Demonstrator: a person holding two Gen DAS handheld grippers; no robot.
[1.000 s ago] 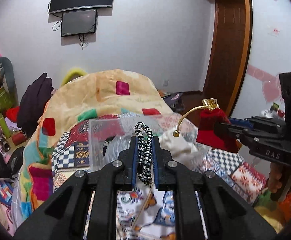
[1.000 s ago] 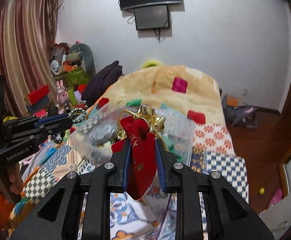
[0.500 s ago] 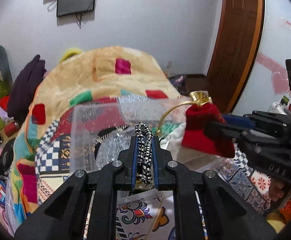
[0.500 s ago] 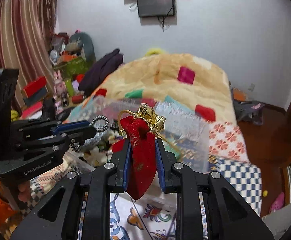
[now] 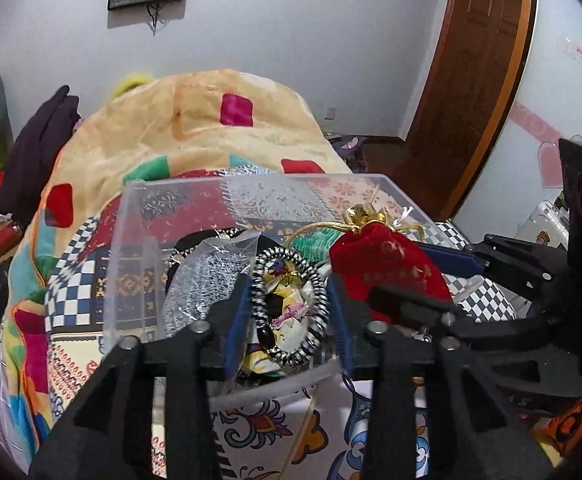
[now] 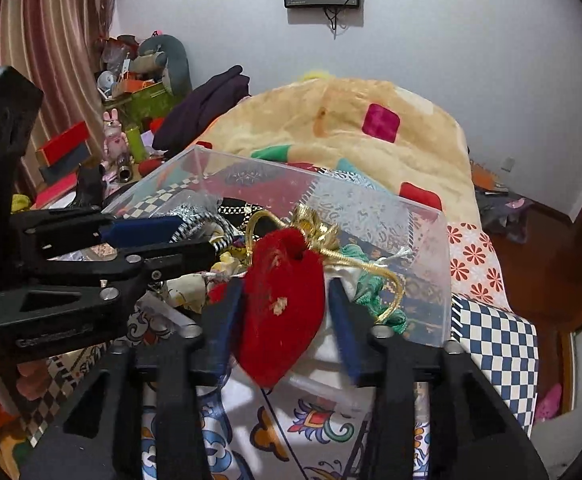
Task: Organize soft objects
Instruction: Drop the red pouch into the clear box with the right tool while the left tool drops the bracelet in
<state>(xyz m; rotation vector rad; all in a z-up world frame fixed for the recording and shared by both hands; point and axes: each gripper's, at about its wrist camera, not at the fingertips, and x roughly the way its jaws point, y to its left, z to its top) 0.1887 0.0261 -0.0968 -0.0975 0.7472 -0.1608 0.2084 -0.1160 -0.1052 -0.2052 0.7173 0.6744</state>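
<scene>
A clear plastic box [image 5: 139, 248] [image 6: 419, 280] stands on the patterned bed and holds several soft items. My left gripper [image 5: 289, 304] is open over the box's near edge; a black-and-white braided loop [image 5: 291, 304] hangs loose between its fingers. My right gripper [image 6: 287, 304] is open too; a red velvet pouch [image 6: 281, 300] with a gold drawstring sits loose between its fingers, over the box. The pouch also shows in the left wrist view [image 5: 387, 264], beside the right gripper's fingers [image 5: 451, 260]. The left gripper shows in the right wrist view [image 6: 163, 240].
An orange patchwork blanket [image 5: 211, 120] is heaped behind the box. A dark garment [image 6: 207, 108] and a cluttered shelf with toys [image 6: 131, 120] lie at the far left. A wooden door [image 5: 475, 72] stands at the right. A silver glittery bag [image 5: 199, 280] lies inside the box.
Both grippers moved forward and down over the box, then opened. The braided loop and the red pouch, gripped before, now sit loose between the fingers.
</scene>
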